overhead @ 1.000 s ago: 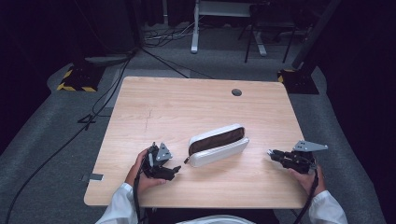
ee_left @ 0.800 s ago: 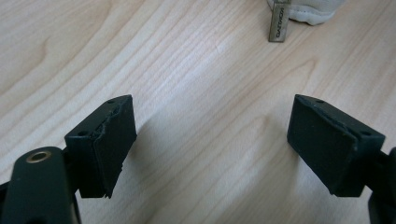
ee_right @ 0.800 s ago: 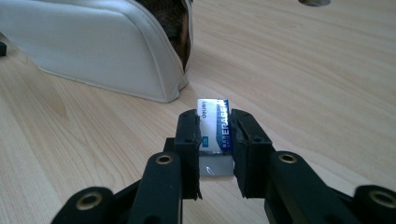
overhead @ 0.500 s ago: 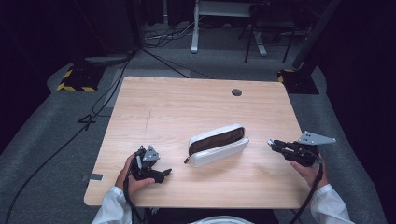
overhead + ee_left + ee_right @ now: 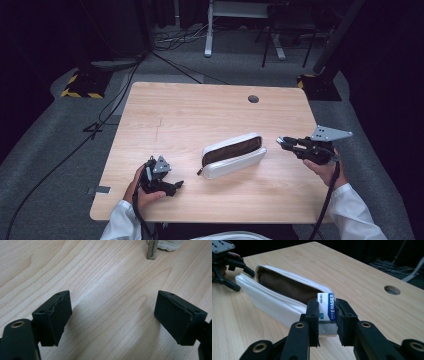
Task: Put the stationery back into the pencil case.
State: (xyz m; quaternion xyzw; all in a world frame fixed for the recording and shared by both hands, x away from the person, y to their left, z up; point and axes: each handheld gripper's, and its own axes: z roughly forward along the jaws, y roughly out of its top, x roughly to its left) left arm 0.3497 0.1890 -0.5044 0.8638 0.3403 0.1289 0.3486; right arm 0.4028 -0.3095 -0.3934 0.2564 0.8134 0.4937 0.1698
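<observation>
A: R gripper — you're clamping the eraser between the pads, label side up, holding it just off the near end of the pencil case. Why there?

B: Judging by the line-up, you're aiming it at the case's open mouth; brown lining is facing up, so a drop-in looks like the next step. Case is lying mid-table, tilted, zip gaping.

A: And L gripper?

B: You're holding it low over bare wood w/ jaws spread, nothing between them. They've just been opening a bit wider. The case's pull tab is sitting just ahead of it.

A: So L is idling?

B: Prob. waiting to steady the case by that end while R is delivering. In the high view you're keeping L near the front edge, apart from the case.
</observation>
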